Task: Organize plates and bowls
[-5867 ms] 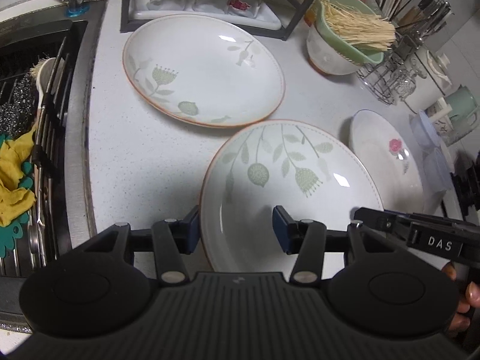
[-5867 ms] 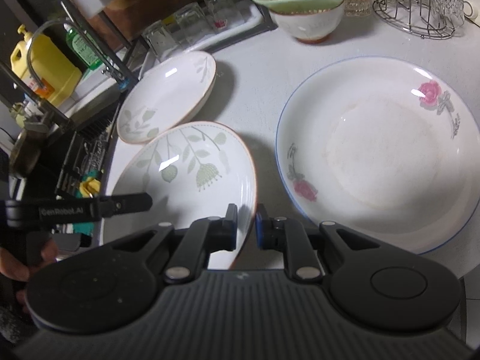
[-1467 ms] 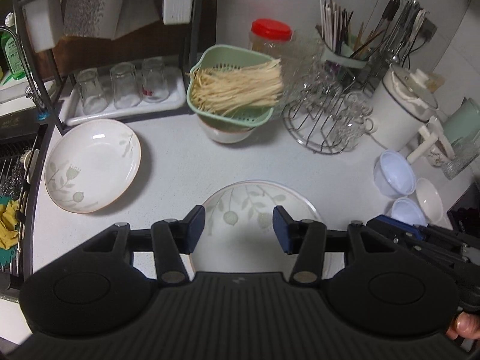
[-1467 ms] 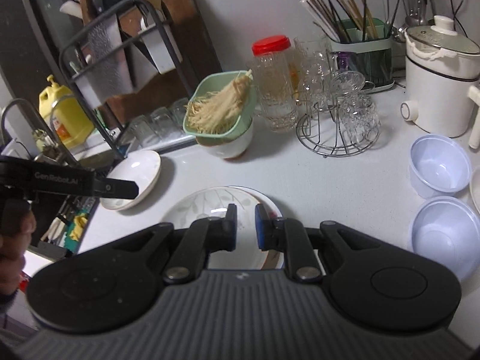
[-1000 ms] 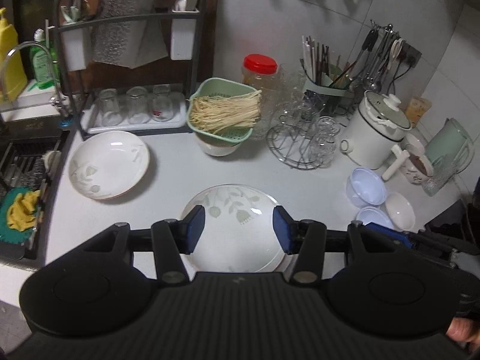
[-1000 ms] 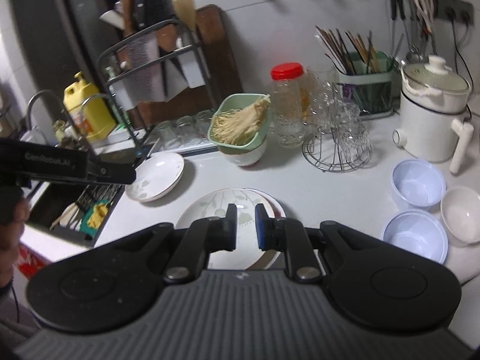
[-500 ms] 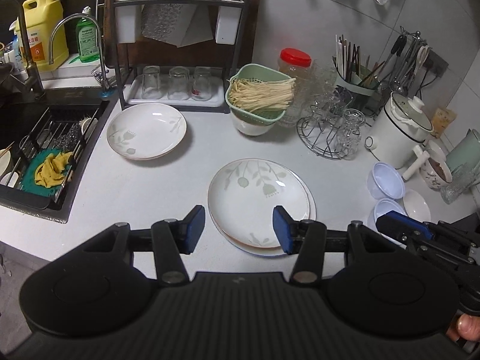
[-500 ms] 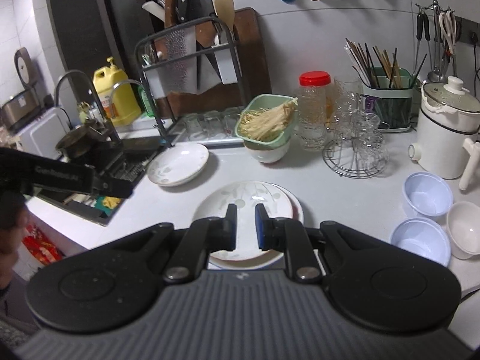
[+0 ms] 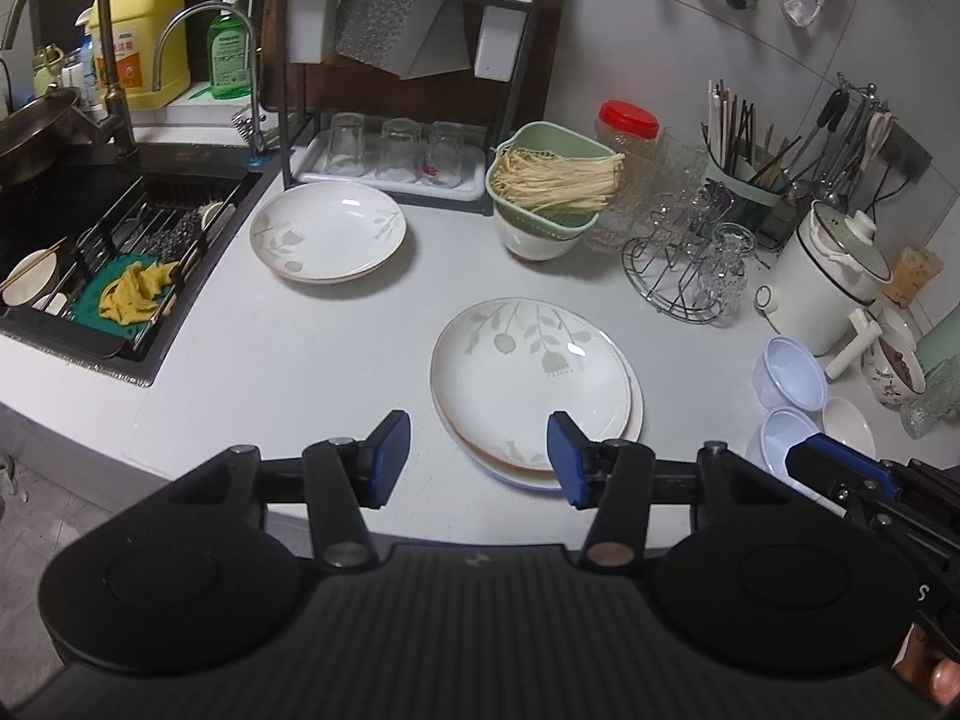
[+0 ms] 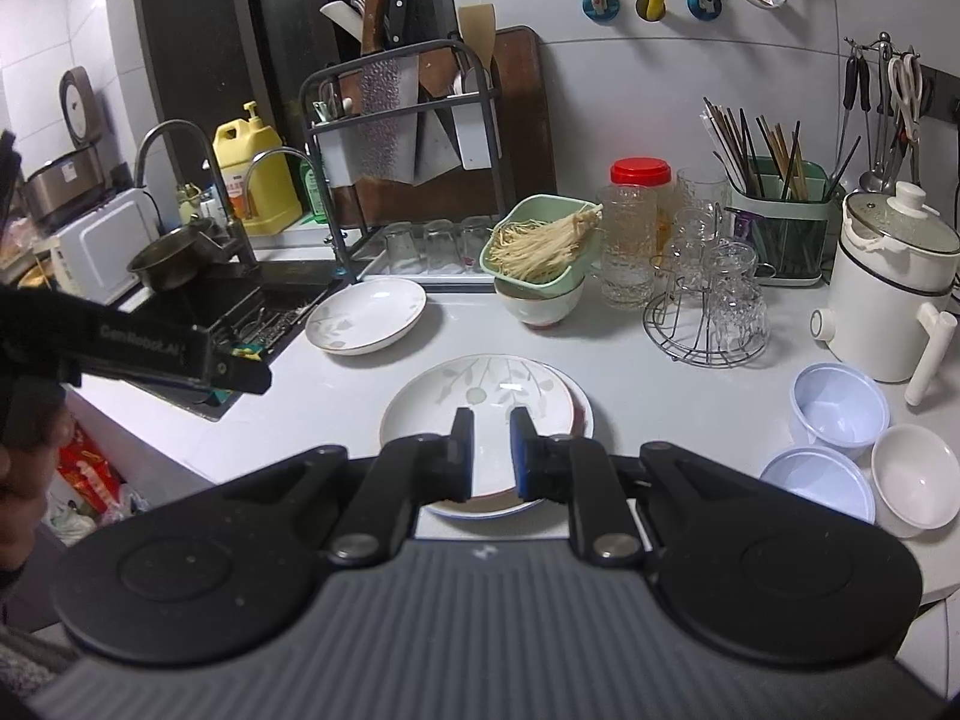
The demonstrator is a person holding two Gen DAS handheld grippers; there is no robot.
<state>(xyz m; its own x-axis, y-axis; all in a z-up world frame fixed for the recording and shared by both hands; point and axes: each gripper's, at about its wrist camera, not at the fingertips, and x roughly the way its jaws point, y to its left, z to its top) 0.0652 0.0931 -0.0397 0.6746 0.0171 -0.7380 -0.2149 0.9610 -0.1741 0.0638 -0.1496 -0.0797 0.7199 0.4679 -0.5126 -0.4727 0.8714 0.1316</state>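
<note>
White kitchen counter (image 9: 288,354), sink (image 9: 78,228) at its left end, tiled wall behind.

Left wrist view: left gripper (image 9: 478,450) hangs above the counter's front edge, jaws released with a wide gap, nothing between them. Leaf-pattern plate (image 9: 528,372) sits stacked on a blue-rimmed plate (image 9: 528,482), mid-counter, just beyond the right pad. Second leaf-pattern plate (image 9: 327,231) lies alone, well apart, near the sink and in front of the glass rack (image 9: 390,180). Green colander of noodles (image 9: 549,186) rests on a white bowl (image 9: 534,243). Two pale blue bowls (image 9: 789,372) and a small white bowl (image 9: 846,426) sit at far right. Right gripper's blue-tipped finger (image 9: 840,468) pokes in at lower right.

Right wrist view: right gripper (image 10: 492,450) clenched, only a narrow slit between its pads, gripping nothing, held over the near rim of the stacked plates (image 10: 480,402). Lone plate (image 10: 366,312) left of the colander bowl (image 10: 540,300). Bowls (image 10: 840,408) cluster right, beside the white pot (image 10: 888,294). Left gripper's arm (image 10: 150,354) crosses at left.
</note>
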